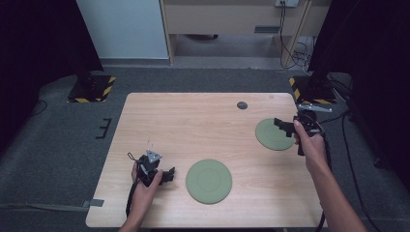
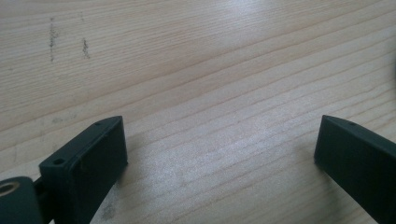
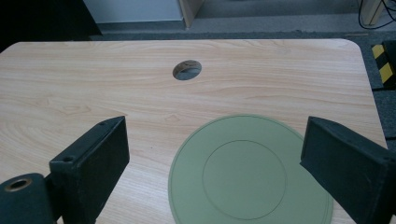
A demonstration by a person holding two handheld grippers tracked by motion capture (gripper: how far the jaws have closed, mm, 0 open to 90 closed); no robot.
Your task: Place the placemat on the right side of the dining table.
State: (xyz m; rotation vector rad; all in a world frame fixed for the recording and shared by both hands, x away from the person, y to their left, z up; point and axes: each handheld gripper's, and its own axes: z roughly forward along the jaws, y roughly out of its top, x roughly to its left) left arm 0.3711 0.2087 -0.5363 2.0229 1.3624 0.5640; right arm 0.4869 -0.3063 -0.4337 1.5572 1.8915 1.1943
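Jaws of the right gripper [image 3: 215, 158] stand wide apart with nothing between them — held just above the near edge of a green plate [image 3: 250, 172] at the table's right side. Beyond that plate a round hole [image 3: 187, 69] is cut in the wooden table [image 3: 93, 79]. The left gripper [image 2: 219, 149] is spread just as wide and holds nothing, only bare wood grain under it. In the high view it sits near the table's front left, just beside a second green plate [image 1: 209, 181] — close, not touching.

Two green plates [image 1: 209, 181] [image 1: 274, 134], two grippers [image 1: 167, 176] [image 1: 284, 124]
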